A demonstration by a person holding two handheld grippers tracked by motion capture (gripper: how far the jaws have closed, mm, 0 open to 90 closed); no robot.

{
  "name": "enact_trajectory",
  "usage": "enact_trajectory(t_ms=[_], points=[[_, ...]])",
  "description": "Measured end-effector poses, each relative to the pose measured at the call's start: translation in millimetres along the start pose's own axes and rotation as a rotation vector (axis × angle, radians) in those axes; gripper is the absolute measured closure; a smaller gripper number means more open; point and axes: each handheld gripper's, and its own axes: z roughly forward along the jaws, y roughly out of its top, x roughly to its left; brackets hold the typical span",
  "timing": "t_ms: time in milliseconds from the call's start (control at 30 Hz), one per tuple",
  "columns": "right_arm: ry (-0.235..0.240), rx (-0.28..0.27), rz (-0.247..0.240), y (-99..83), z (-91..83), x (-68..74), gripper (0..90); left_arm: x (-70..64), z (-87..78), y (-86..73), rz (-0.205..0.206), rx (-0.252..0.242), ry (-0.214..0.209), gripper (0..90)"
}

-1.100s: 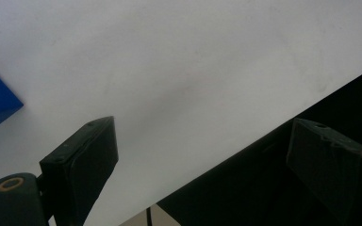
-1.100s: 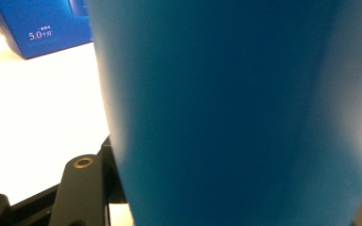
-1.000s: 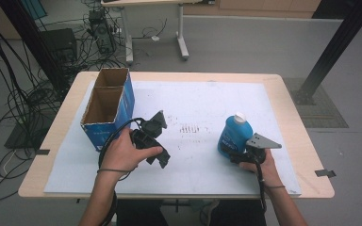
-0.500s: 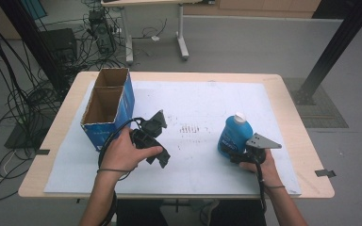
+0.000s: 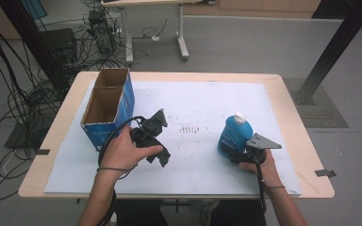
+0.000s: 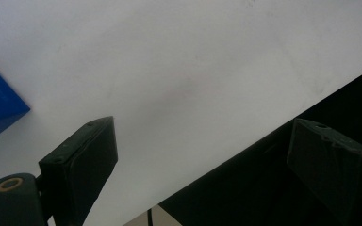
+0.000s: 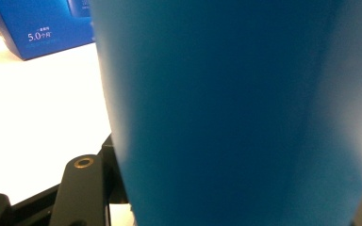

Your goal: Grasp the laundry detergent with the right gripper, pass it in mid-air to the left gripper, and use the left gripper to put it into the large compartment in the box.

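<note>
Blue bottle (image 5: pixel 234 133) stands upright on the white mat (image 5: pixel 202 94), at its right front, its long axis vertical and its white cap on top. The right gripper (image 5: pixel 238 153) reaches it from the person's side, jaws clasped around its lower body (the blue wall crowds the right gripper view). The left gripper (image 5: pixel 158 139) lies well apart, beside the cardboard box (image 5: pixel 108 110), its jaws spread wide and holding nothing, so the right hand is nearer.

Count: 1 blue plastic bottle with white cap (image 5: pixel 234 134), 1 open blue cardboard box with two compartments (image 5: pixel 108 107), 1 white mat (image 5: pixel 202 103), 2 black two-jaw grippers.
</note>
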Motion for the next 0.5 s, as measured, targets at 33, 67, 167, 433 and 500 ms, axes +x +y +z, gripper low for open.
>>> enact_trajectory(t_ms=[33, 67, 167, 433, 500], points=[[0.000, 0.000, 0.000, 0.0, 0.0, 0.0, 39.2, 0.0, 0.0, 0.0, 0.000, 0.000, 0.000, 9.4], [0.001, 0.001, 0.001, 0.1, 0.0, -0.2, 39.2, 0.3, -0.7, 0.4, 0.002, -0.001, 0.001, 9.4], [0.004, 0.002, 0.001, 0.3, -0.1, -0.5, 39.3, 1.7, -3.6, 1.9, 0.015, -0.001, 0.002, 9.4], [0.008, -0.002, -0.002, 0.0, -0.1, -0.7, 39.5, 4.2, -10.0, 4.3, 0.031, 0.004, 0.024, 9.5], [0.009, -0.002, -0.003, 0.2, 0.1, -0.7, 39.5, 4.3, -11.9, 5.2, 0.044, 0.008, 0.031, 9.5]])
